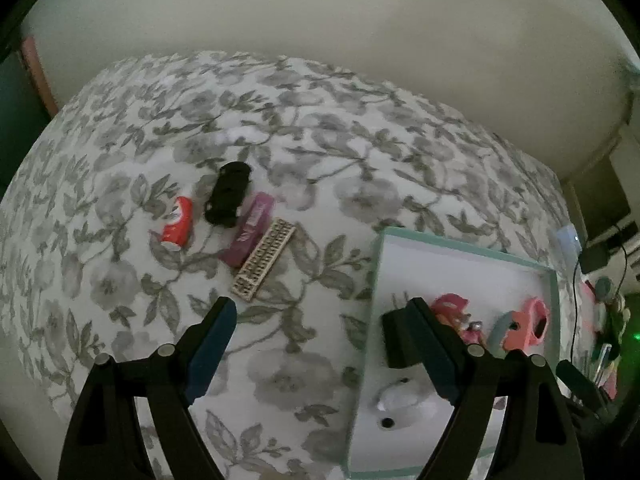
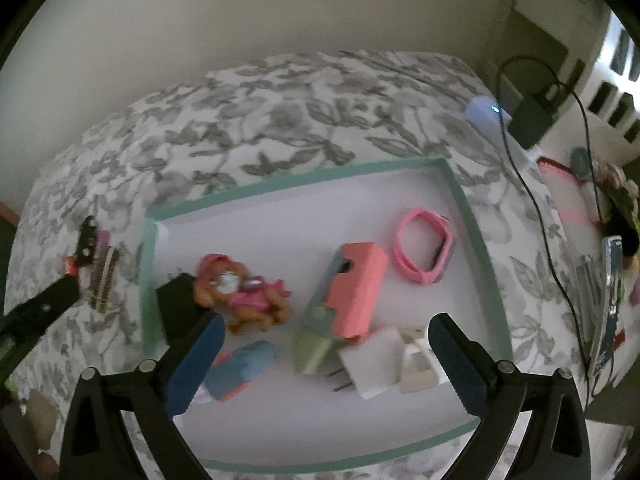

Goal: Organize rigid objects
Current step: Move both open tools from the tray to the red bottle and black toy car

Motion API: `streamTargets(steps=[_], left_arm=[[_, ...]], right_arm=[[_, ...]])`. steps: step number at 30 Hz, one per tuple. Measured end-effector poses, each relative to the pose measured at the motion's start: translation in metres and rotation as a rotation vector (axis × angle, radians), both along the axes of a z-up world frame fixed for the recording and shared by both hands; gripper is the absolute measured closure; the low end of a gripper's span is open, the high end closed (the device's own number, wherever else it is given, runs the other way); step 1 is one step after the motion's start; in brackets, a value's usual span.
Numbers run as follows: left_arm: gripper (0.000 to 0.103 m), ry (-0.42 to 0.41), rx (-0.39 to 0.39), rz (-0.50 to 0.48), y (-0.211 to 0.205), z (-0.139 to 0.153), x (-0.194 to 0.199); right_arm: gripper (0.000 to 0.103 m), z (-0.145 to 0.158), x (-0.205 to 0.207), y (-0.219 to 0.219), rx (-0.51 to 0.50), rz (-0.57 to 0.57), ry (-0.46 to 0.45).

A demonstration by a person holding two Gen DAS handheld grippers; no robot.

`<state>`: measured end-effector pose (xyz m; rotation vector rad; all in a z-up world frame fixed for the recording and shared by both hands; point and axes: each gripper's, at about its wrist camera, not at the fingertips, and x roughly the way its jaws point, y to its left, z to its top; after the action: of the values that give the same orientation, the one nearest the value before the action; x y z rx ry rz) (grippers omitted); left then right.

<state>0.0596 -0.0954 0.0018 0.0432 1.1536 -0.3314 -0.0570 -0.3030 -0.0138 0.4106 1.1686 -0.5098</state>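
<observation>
A shallow tray with a teal rim point(image 2: 296, 182) point(image 1: 377, 280) lies on a floral bedspread. Inside it are a pink toy dog point(image 2: 244, 292), a coral case point(image 2: 356, 292), a pink band point(image 2: 424, 246), a white plug point(image 2: 372, 364), a blue and coral piece point(image 2: 240, 368) and a black adapter point(image 2: 178, 306) point(image 1: 398, 340). My right gripper point(image 2: 326, 360) hangs open over the tray, gripping nothing. My left gripper point(image 1: 324, 344) is open across the tray's left rim, with the adapter lying beside its right finger. Further left on the bedspread lie a red can point(image 1: 178, 220), a black toy car point(image 1: 228, 194), a purple item point(image 1: 250, 230) and a beige perforated strip point(image 1: 264, 264).
A pale wall stands behind the bed. Past the tray's right side are a small white device with a blue light point(image 2: 486, 112), a black power brick point(image 2: 532, 120) with its cable, and a cluttered pile point(image 2: 608, 280). The left gripper's black arm point(image 2: 36, 316) shows at the right wrist view's left edge.
</observation>
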Motion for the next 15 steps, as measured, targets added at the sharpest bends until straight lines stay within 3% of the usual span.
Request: streamTargets(steps=[15], left_arm=[[0.016,-0.011,-0.007,0.243,0.095,0.002,0.041]], right_arm=[[0.0,0.015,0.03,0.066,0.042,0.186,-0.104]])
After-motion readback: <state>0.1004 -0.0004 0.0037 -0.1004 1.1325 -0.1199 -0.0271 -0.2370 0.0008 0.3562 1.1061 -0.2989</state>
